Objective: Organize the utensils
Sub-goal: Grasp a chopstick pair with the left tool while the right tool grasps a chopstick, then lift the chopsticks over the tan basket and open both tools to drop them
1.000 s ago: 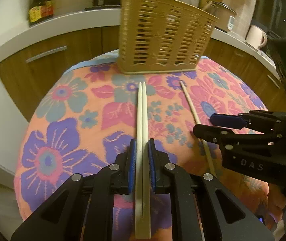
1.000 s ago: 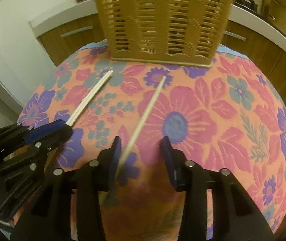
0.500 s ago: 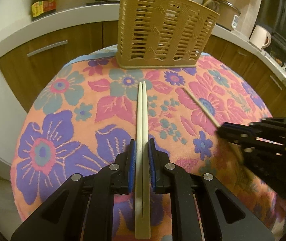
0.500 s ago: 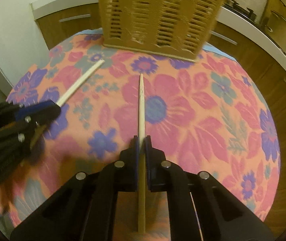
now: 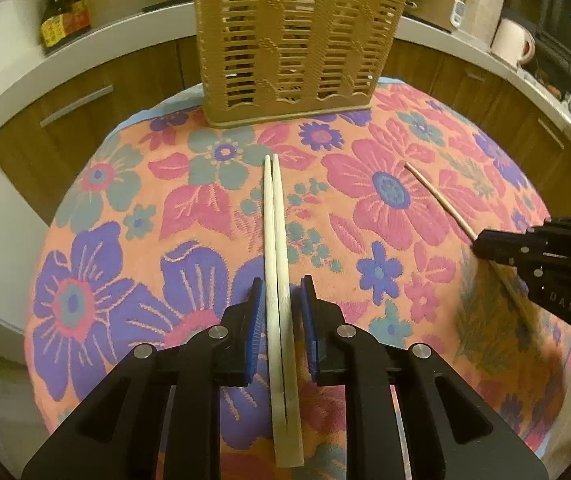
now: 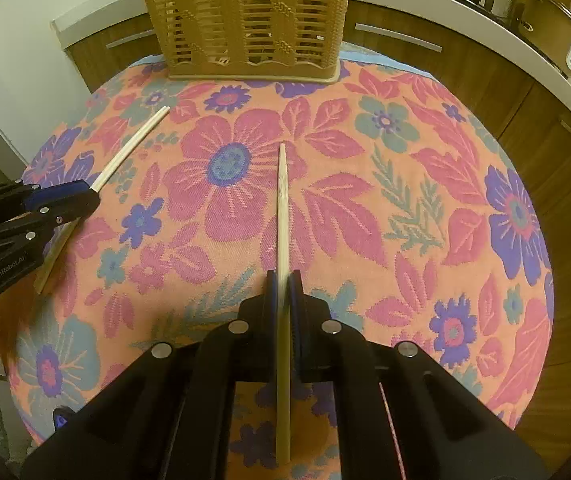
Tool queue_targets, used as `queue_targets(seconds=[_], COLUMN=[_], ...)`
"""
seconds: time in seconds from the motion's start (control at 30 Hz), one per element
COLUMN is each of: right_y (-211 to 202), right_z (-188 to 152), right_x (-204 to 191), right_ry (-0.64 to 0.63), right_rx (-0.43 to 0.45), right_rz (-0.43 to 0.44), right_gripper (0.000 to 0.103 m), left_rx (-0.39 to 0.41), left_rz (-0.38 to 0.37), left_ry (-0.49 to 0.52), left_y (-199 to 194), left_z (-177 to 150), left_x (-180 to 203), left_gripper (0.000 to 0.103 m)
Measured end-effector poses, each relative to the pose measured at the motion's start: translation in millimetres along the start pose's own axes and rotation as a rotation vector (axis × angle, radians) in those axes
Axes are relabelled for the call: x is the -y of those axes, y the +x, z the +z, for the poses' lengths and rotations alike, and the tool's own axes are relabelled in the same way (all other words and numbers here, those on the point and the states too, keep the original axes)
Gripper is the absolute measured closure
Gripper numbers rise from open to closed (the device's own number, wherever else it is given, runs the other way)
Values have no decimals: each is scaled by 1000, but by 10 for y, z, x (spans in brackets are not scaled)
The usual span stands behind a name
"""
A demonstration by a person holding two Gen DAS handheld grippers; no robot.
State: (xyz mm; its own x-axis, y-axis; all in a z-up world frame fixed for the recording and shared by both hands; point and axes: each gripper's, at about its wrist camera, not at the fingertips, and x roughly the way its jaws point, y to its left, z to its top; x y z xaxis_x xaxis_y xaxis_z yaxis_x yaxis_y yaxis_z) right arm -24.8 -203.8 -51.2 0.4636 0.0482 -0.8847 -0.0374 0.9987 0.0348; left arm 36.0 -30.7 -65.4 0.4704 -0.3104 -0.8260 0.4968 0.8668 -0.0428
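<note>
Round bench (image 5: 97,208) under a flowered cloth, kitchen counter and wooden cabinets behind it.

Tan slotted utensil holder (image 5: 289,40) stands upright at the far edge of the bench, centre. Nothing can be made out inside it through the slots; contents uncertain.

Left tool (image 5: 279,308): a pair of pale chopsticks (image 5: 272,216) lies between its blue pads, tips pointing toward the holder, butt ends running back under the tool. The jaws have just been opening a little; a slim gap shows on each side of the pair, so the pads no longer press on it. Whether the pair rests on the cloth or is propped by the tool cannot be told.

Right tool (image 6: 284,292): clenched on a single thin wooden stick (image 6: 282,208), pads tight against it, its point aimed at the holder. In the left wrist view this tool sits over the right edge of the bench, well apart from the left one.

Progress, as a judgement: early. Both sets of utensils are out over the middle of the bench, well short of the holder; none is seen inserted. Left to do: carry the stick over the holder's rim and drop it in, then do the same with the chopstick pair, which likely needs a firmer grasp first.
</note>
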Motion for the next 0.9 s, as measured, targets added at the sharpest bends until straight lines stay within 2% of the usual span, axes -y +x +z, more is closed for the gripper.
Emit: queue_targets(seconds=[0.13,0.2,0.27,0.57,0.67,0.83,0.9], right_y=[8,24,38,96,101,125,164], right_z=[-11,25,51,206,235,284,333], right_x=[11,51,80,227,252,190,91], right_ry=[11,20,27,77,84,74,47], right_rx=[-13,-29,-56,-162,-177,-191,-198], right_rz=[19,37,60,174,189,152,119], right_gripper=[99,98,98,89,88,88,94], left_rx=[-10,-14,-21,-59,-67,-97,-107], left_rz=[3,-7,-22,-26,-20,11,23], left_ry=[21,23,21,82,99,139,162], left_y=[12,18,29,97,111,152,157], left_z=[38,73,97,166,182,211,220], left_x=[8,-12,-36,-9,10,80,128], left_gripper=[85,79,69,62,62,62,69])
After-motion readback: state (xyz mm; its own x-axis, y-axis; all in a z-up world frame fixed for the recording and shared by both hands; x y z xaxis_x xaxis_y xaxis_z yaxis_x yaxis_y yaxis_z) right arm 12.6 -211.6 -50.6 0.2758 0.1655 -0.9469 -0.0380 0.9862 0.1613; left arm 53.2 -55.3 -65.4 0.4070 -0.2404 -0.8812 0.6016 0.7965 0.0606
